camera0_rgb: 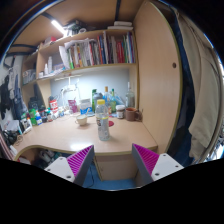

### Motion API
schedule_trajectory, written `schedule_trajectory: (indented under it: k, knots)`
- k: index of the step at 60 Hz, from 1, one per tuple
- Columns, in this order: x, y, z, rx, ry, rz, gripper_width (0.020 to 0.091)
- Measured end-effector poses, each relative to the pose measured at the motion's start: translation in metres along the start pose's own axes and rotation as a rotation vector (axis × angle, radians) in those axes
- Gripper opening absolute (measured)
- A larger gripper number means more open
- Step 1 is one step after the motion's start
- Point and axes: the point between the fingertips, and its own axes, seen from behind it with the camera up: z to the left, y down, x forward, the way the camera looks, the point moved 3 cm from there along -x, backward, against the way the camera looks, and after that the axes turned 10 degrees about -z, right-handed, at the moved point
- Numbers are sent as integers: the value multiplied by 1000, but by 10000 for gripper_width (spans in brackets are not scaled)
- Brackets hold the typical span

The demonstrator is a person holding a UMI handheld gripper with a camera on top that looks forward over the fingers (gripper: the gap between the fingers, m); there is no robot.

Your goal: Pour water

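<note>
A clear plastic water bottle [102, 121] with a pale label stands upright on the wooden desk [110, 142], near its front edge. A small bowl or cup [82, 122] sits just to its left. My gripper [112, 163] hangs in the air in front of the desk, well short of the bottle. Its two fingers with magenta pads [80, 160] stand wide apart with nothing between them; only the desk's front and the blue floor show in the gap.
Bottles and jars [40, 115] crowd the left and back of the desk. A brown cup [131, 113] stands at the right rear. Bookshelves [95, 52] hang above. A tall wooden cabinet [160, 80] closes the right side.
</note>
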Motion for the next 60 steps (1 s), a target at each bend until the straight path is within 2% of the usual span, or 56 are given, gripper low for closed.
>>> schedule_trajectory:
  k: [18,22,24,32,40,49,60]
  knots:
    - [5,2,30,-23,65,2,830]
    - [10,4,36,-28,78,8,805]
    - [14,5,39,-32,80,7,824]
    - [41,2,49,-53,89,-7,826]
    - [93,-2,54,-46,75,-24,828]
    - [183,11,55,-58,39,-32,825]
    - [283,40,56,-52,-11,6,837]
